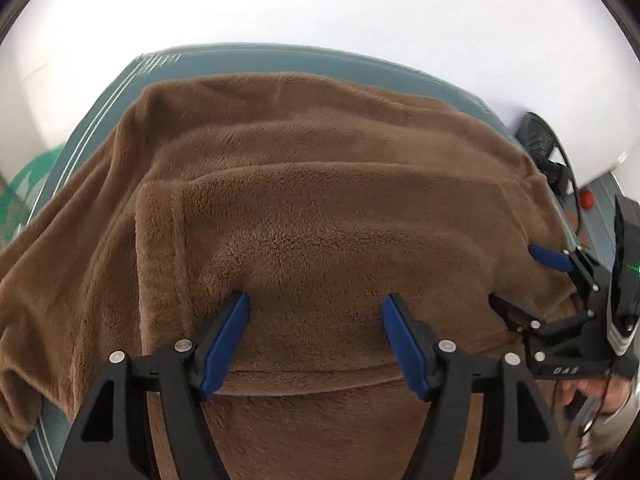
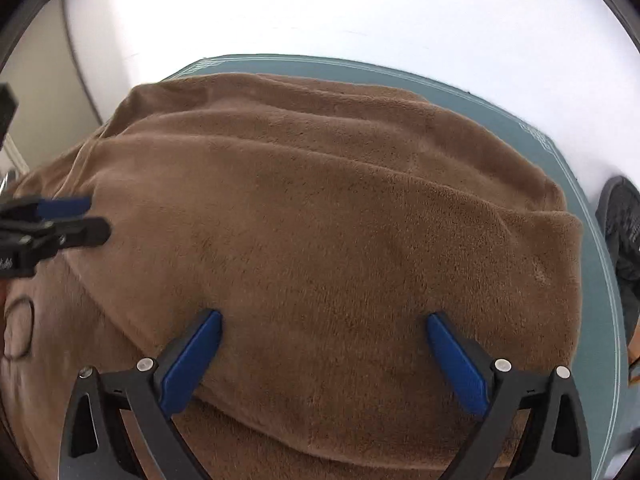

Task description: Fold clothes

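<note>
A brown fleece garment (image 1: 320,184) lies spread over a teal table (image 1: 120,92), with a folded layer on top whose near edge runs between my fingers. My left gripper (image 1: 316,297) points down at this layer, jaws open, blue pads resting on the fleece without pinching it. To its right, my right gripper (image 1: 515,276) is over the same cloth. In the right wrist view the garment (image 2: 340,220) fills the frame and my right gripper (image 2: 323,316) stands wide open, tips at the fleece surface. My left gripper (image 2: 96,216) shows at the left edge there.
The table's rim (image 2: 560,152) curves round the cloth's far and right sides. A green mesh thing (image 1: 24,192) sits off the left edge; a black device with a cable (image 1: 540,136) and a red knob (image 1: 588,199) sit off the right. A dark shoe (image 2: 624,216) is beside the table.
</note>
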The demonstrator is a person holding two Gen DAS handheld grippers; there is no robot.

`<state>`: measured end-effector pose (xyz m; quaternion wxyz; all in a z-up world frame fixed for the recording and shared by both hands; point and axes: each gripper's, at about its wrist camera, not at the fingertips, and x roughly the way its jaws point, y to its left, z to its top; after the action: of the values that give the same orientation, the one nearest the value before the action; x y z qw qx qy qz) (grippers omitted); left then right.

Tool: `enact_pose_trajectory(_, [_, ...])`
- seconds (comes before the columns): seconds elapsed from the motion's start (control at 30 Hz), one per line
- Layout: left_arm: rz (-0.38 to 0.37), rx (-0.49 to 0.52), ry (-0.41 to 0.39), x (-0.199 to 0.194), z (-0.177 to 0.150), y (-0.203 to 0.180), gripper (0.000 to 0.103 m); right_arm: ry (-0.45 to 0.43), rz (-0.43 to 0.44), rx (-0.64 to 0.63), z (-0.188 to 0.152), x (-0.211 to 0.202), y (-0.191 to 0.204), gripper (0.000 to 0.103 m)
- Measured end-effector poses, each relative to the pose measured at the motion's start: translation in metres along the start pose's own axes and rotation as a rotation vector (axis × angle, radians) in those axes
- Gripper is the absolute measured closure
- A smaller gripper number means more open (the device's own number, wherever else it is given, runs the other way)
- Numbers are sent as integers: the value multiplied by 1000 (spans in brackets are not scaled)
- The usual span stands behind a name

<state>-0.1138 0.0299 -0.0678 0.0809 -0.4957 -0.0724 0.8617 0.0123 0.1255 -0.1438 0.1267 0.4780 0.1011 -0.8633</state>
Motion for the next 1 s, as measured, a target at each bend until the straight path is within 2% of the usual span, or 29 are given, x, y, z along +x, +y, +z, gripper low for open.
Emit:
enact_pose_trajectory(0.1, [5,-21,3,-6,2,-1,29,8,30,9,-2,-4,-5,0])
enact_pose_trajectory(0.2, [-53,-59,-28,-12,12,-5,29,10,81,79,11,-12,-13,0])
enact_pose_trajectory(0.27, [-79,-69,-27,-9,20,-13,27,-23,99,100,25,-11,-15,0])
enact_pose_trajectory(0.33, [-81,-60,-9,3,29,-23,24,-40,60,107,34,-6,-15,0])
enact_pose_trajectory(0.4, [-40,-70,33,19,33,-25,24,8,29,103,39,16,-15,0])
enact_pose_trajectory(0.43, [-30,-67,28,23,33,-26,24,25,17,97,39,25,-15,0])
enact_pose_trajectory(0.5, [-21,-45,18,23,32,-29,23,-25,4,62,35,28,-11,0])
enact_pose_trajectory(0.6, [-28,-49,7,19,29,-29,23,-28,25,64,34,25,-15,0])
enact_pose_trajectory(0.73, [-68,-106,-29,12,30,-18,23,-59,59,153,34,5,-38,0])
enact_pose_trajectory(0.8, [-83,-143,-33,16,30,-9,23,-67,32,193,33,5,-55,0])
enact_pose_trajectory(0.87, [-107,-168,-37,19,30,-4,23,-39,17,216,30,19,-68,0])
enact_pose_trajectory(1.0, [-65,-126,-31,18,32,-14,23,-39,-53,138,29,26,-59,0])
